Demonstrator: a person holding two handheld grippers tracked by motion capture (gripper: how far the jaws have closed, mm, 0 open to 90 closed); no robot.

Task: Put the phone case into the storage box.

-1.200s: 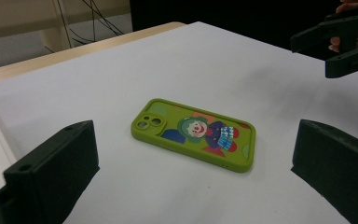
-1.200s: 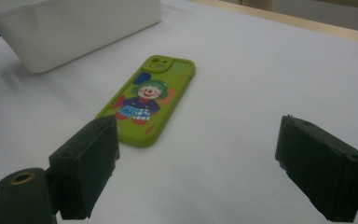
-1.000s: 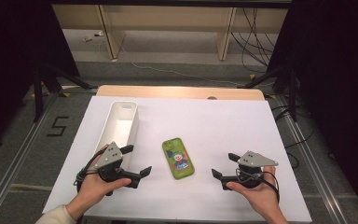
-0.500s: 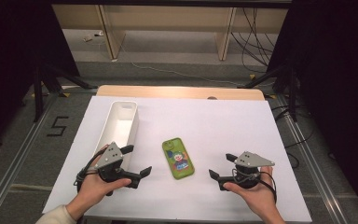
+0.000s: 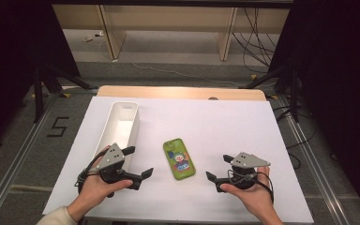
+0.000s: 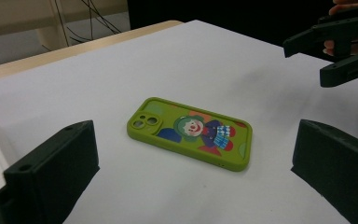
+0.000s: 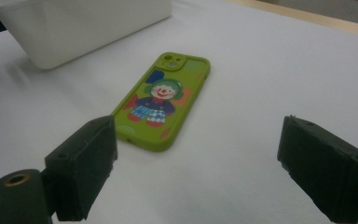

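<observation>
Since the earlier frames, the right gripper (image 5: 218, 168) has edged slightly leftward toward the phone, while the left gripper (image 5: 138, 161) and everything on the table have stayed where they were.

At the far left of the white table (image 5: 215, 126) lies a long white tray (image 5: 120, 126), its length running away from the person. The left gripper sits just beside the tray's near end, held in the person's left hand (image 5: 93, 190), its jaws spread wide and holding nothing; they point right, toward the phone. In the left gripper view the phone lies between and beyond the two black jaws, apart from both.

Near the table's middle, the green phone (image 5: 179, 159) lies flat with its back up, showing a clown picture and the camera lenses at its far end. It touches neither gripper.

To its right, the right gripper rests in the person's right hand (image 5: 251, 197), jaws also apart and empty, pointing left at the phone. The right gripper view shows the phone (image 7: 161, 100) ahead, closer to one jaw, with the tray (image 7: 84, 23) behind it.
</observation>
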